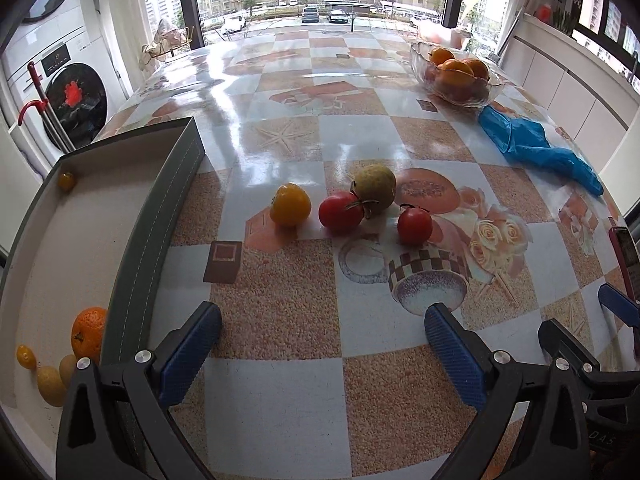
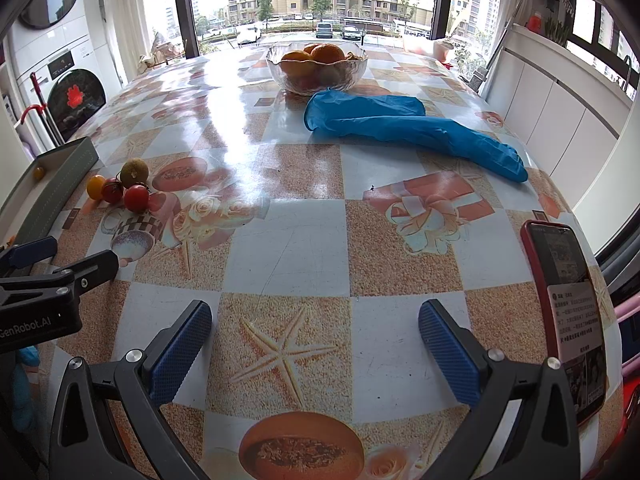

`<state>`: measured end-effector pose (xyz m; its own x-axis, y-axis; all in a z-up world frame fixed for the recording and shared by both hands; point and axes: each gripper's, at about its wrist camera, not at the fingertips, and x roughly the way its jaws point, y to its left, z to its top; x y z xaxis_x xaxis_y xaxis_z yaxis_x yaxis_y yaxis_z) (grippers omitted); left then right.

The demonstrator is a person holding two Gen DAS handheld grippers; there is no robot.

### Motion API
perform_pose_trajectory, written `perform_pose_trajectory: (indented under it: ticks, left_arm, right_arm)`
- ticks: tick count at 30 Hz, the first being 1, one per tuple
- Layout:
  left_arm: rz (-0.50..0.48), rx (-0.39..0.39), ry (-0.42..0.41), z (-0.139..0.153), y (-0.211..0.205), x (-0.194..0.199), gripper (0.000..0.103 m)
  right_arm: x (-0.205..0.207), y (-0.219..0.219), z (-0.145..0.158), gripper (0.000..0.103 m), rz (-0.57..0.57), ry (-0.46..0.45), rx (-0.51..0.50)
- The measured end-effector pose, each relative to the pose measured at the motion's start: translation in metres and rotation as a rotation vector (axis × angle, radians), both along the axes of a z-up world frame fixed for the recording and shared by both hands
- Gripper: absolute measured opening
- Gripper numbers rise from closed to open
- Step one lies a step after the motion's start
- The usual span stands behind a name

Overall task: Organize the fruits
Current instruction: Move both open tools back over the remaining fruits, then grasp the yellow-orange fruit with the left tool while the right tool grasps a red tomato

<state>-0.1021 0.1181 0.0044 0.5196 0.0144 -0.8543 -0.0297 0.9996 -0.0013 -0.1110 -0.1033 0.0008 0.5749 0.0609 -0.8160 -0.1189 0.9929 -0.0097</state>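
Observation:
Ahead of my open left gripper [image 1: 322,334] lie a yellow tomato [image 1: 290,205], a red tomato [image 1: 340,214], a greenish round fruit [image 1: 375,187] and a smaller red tomato [image 1: 414,225], all loose on the table. To their left stands a grey tray [image 1: 160,216] holding an orange [image 1: 89,334] and several small yellow fruits [image 1: 50,384]. My right gripper [image 2: 316,338] is open over bare tablecloth, far right of the fruit cluster [image 2: 120,186]. A glass bowl [image 2: 317,68] with oranges sits at the far middle in the right wrist view.
A blue glove [image 2: 404,128] lies in front of the bowl. A red-cased phone [image 2: 568,312] rests near the table's right edge. A washing machine [image 1: 76,96] stands left of the table; white cabinets [image 2: 560,120] run along the right.

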Motion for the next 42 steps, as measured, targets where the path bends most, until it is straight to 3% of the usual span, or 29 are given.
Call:
perform_pose_trajectory:
  ticks: [8, 9, 15, 17, 21, 29, 31, 36, 38, 39, 42]
  left_arm:
    - [0.032, 0.003, -0.004, 0.002, 0.014, 0.024, 0.098]
    - [0.03, 0.006, -0.011, 0.003, 0.016, 0.026, 0.093]
    - [-0.002, 0.004, -0.003, 0.004, 0.014, 0.046, 0.093]
    - [-0.028, 0.001, -0.01, 0.005, 0.009, 0.049, 0.084]
    - [-0.079, -0.007, -0.031, 0.01, 0.0, 0.049, 0.052]
    - [-0.09, -0.029, -0.047, 0.013, 0.0, 0.026, 0.047]
    - [-0.107, -0.039, -0.044, 0.013, -0.001, 0.013, 0.036]
    - [-0.119, 0.026, -0.064, 0.012, -0.008, -0.007, 0.036]
    - [-0.11, 0.017, -0.061, 0.013, -0.005, -0.003, 0.041]
    - [-0.1, 0.019, -0.06, 0.013, -0.002, 0.001, 0.05]
    - [-0.08, 0.033, -0.06, 0.012, 0.005, 0.013, 0.051]
  right_arm:
    - [0.0, 0.0, 0.0, 0.103, 0.0, 0.0, 0.0]
    - [0.0, 0.0, 0.0, 0.103, 0.0, 0.0, 0.0]
    - [0.001, 0.0, -0.001, 0.103, 0.0, -0.001, 0.0]
    - [0.001, 0.0, -0.001, 0.103, 0.001, -0.001, 0.0]
    - [0.001, -0.001, -0.001, 0.103, 0.001, -0.001, 0.0]
    - [0.001, 0.0, -0.001, 0.103, 0.001, -0.002, -0.001]
    - [0.001, -0.001, -0.001, 0.103, 0.001, -0.002, -0.001]
    - [0.0, -0.001, -0.001, 0.103, 0.001, -0.002, -0.001]
    - [0.001, -0.001, -0.001, 0.103, 0.001, -0.003, -0.001]
    - [0.0, -0.001, -0.001, 0.103, 0.001, -0.003, -0.001]
    - [0.001, -0.001, -0.001, 0.103, 0.001, -0.003, -0.001]
